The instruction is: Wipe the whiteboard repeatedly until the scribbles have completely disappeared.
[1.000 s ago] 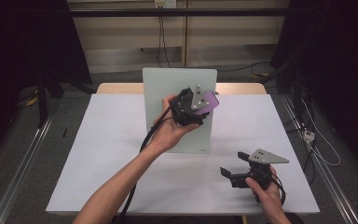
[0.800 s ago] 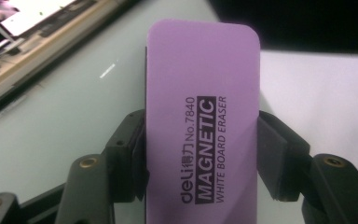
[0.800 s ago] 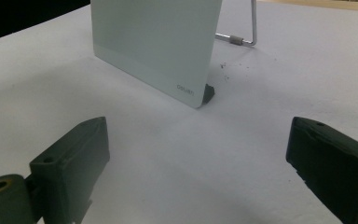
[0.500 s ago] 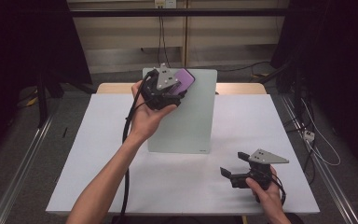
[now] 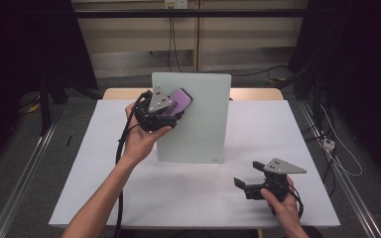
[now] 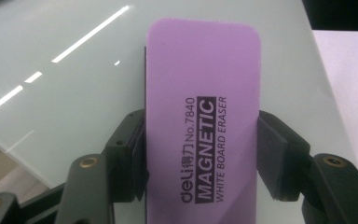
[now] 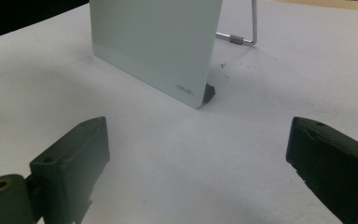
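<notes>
Here, the left gripper (image 5: 166,111) holds a purple eraser (image 5: 177,101) up against a pale board (image 5: 198,124). The eraser is a flat block with round corners and a smooth purple top. Black letters on it say "MAGNETIC WHITE BOARD ERASER". In the left gripper view, the eraser (image 6: 205,130) sits between the two black jaws, and they press on its long sides, so the jaws are clenched on it. A thin dark layer shows along the left edge of the eraser, under the purple top.

The board is a smooth, shiny sheet with round corners, and it stands tilted at the far middle of the counter (image 5: 104,188). Bright lines of light shine on its face (image 6: 65,93) in the left gripper view. The eraser lies at the board's top left part. In the right gripper view, the board (image 7: 154,42) rests on the counter on a small dark foot (image 7: 208,94), with a thin metal wire stand (image 7: 242,32) behind it.

The counter has a plain white, flat top. The right gripper (image 5: 248,186) is low at the near right of the counter, well apart from the board. Its jaws are spread wide with nothing between them, and one hand (image 5: 283,201) grips it. A grey three-cornered plate (image 5: 283,166) sits on top of it.
</notes>
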Motion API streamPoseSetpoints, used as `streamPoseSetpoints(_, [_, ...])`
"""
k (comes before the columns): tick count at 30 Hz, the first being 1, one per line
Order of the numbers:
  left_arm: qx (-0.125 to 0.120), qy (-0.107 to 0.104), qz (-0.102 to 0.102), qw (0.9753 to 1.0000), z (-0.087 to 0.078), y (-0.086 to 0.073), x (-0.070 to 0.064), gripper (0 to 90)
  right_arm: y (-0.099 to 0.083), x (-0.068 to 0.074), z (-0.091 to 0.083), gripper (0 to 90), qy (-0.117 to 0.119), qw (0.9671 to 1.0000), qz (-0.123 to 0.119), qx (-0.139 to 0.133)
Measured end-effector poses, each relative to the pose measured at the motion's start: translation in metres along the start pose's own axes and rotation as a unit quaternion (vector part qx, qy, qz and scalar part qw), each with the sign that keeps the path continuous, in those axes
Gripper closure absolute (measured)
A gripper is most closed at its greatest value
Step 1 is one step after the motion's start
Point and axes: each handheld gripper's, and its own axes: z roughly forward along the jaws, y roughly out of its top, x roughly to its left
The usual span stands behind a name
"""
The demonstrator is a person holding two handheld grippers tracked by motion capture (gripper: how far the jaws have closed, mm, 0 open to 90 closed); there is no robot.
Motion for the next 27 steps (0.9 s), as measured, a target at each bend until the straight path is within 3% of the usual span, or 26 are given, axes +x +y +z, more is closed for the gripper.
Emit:
streamPoseSetpoints(8, [-0.022,-0.03,-0.012,0.9992,-0.015,0.001,-0.005,40.8,0.001,-0.001,0.003,5.9,-0.005,1.0,0.003,0.004])
streamPoseSetpoints(12, [-0.022,-0.051,-0.023,0.9982,-0.02,0.0,-0.005,40.8,0.001,-0.001,0.004,5.9,-0.004,1.0,0.003,0.007])
streamPoseSetpoints(23, [-0.012,-0.074,-0.039,0.9964,-0.023,-0.017,0.0,40.7,0.0,-0.002,0.003,5.9,-0.003,1.0,0.004,0.005])
streamPoseSetpoints(27, [-0.007,-0.079,-0.032,0.9963,-0.026,-0.018,0.0,40.7,0.0,-0.001,0.002,5.9,-0.001,1.0,0.003,0.003])
